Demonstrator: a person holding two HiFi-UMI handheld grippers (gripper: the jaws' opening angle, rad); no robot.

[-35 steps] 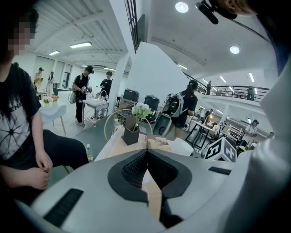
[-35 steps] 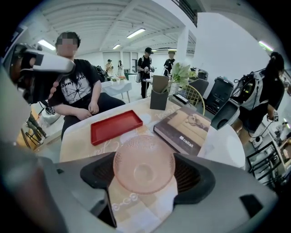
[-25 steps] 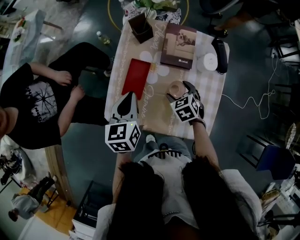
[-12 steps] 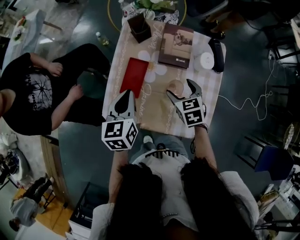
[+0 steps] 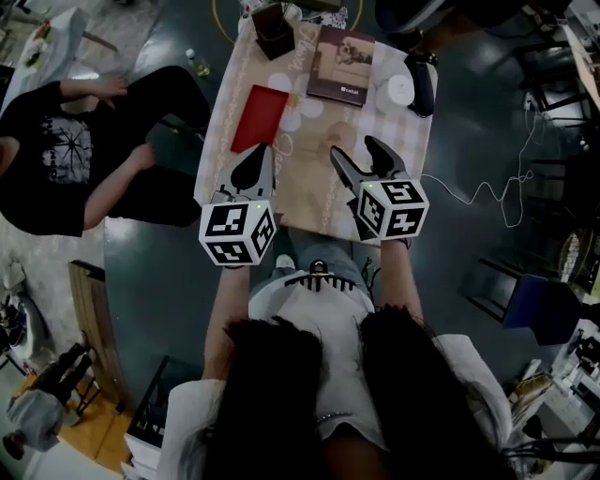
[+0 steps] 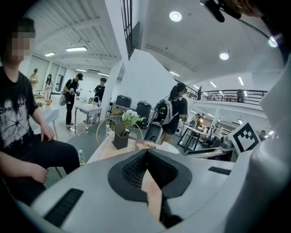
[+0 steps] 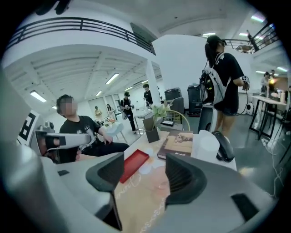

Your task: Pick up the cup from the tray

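Cup [image 7: 158, 182] sits on the tablecloth, not in the red tray [image 5: 260, 117]. It is at 12 o'clock of the right gripper [image 5: 353, 152], low between the two jaw tips. The jaws are closing, and the pads do not press on it. The tray lies apart from the cup at 10 o'clock. Left gripper [image 5: 253, 159] is clenched with nothing in it, over the near left part of the table [image 5: 309, 202].

Cup is pale like the cloth – its outline is faint in both views, and its rim and any handle are hard to make out. The plant holder [image 5: 269, 21] at the far end is cut off by the frame.

Bare cloth lies around the cup. Book [image 5: 342, 64], white cylinder [image 5: 400, 90] and black object [image 5: 419, 82] crowd the far end at 12 to 1 o'clock. A seated person [image 5: 56, 159] is at 9 o'clock – close to the table's left edge.
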